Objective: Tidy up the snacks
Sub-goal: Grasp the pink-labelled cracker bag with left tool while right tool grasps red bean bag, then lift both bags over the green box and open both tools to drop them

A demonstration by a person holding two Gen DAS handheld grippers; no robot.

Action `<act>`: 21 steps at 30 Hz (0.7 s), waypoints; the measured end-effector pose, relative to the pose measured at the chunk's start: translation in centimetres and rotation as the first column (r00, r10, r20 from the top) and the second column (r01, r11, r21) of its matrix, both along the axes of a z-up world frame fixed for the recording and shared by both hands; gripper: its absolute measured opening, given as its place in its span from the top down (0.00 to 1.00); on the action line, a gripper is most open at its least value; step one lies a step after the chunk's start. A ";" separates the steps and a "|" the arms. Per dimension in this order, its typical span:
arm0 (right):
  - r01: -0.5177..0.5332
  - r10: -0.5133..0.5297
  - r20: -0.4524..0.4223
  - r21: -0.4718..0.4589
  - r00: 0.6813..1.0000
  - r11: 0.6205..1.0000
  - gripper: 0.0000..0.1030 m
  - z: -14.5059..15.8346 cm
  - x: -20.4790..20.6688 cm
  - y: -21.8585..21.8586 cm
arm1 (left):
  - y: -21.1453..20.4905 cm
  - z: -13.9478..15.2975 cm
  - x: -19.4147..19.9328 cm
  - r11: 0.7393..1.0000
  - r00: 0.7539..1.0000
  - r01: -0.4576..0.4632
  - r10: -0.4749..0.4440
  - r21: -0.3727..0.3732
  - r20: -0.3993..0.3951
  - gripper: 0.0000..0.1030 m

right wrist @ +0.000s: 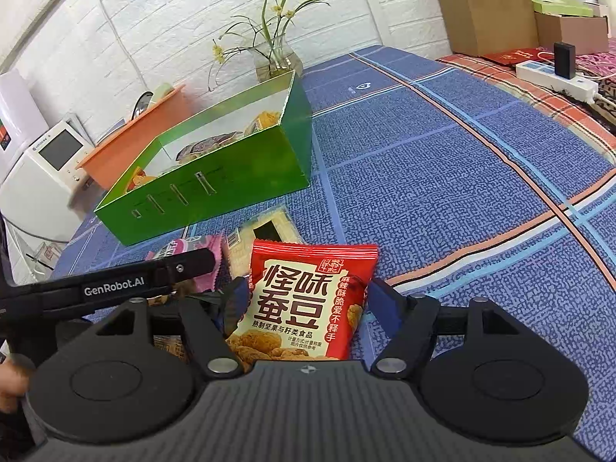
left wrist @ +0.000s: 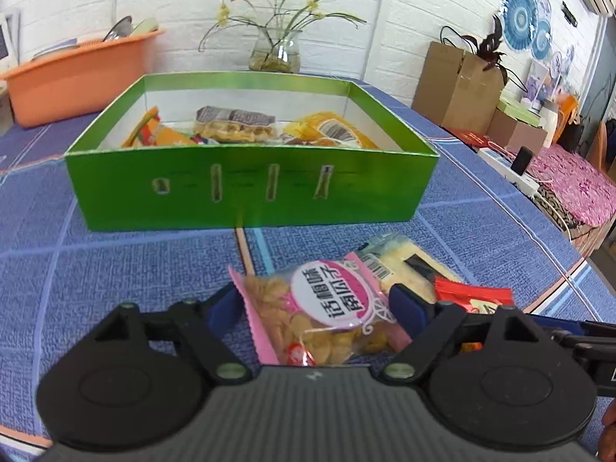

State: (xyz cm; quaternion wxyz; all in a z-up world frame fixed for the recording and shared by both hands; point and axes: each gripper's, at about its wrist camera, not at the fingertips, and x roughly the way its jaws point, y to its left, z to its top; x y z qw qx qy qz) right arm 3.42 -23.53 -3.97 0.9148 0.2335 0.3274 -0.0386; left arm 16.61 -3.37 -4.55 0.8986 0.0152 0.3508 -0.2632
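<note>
On my left, the green box [left wrist: 250,188] stood on the blue tablecloth [left wrist: 96,269], open at the top and already holding several packets, so it was plainly where the snacks belonged. My left gripper [left wrist: 315,300] was low over the cloth in front of it, its fingers set on either side of the pink packet [left wrist: 327,308]; they looked closed against its edges, though I could not tell how firm the grip was. Just beyond lay a pale packet [left wrist: 396,265], flat on the cloth and not yet boxed. My right gripper [right wrist: 306,300] was beside the left one, its fingers pinching the red packet [right wrist: 308,300] by both sides so it stood upright, face toward me. Holding one packet in each hand, I judged, would let me carry both to the box together.
</note>
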 end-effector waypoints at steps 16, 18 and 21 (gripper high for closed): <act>-0.057 0.049 -0.075 -0.103 0.996 0.993 0.00 0.4 1.1 2.1 | 0.4 -0.8 0.4 0.999 0.999 -0.028 0.027 0.031 0.034 0.04; -0.071 0.063 -0.073 -0.112 0.995 0.991 0.00 0.4 1.1 2.3 | 0.3 -0.7 0.2 1.000 0.999 -0.015 0.014 0.028 0.043 0.13; -0.102 0.095 -0.062 -0.127 0.994 0.987 0.00 0.3 1.0 2.5 | 0.2 -0.5 0.0 1.000 0.999 0.011 -0.011 0.012 0.046 0.35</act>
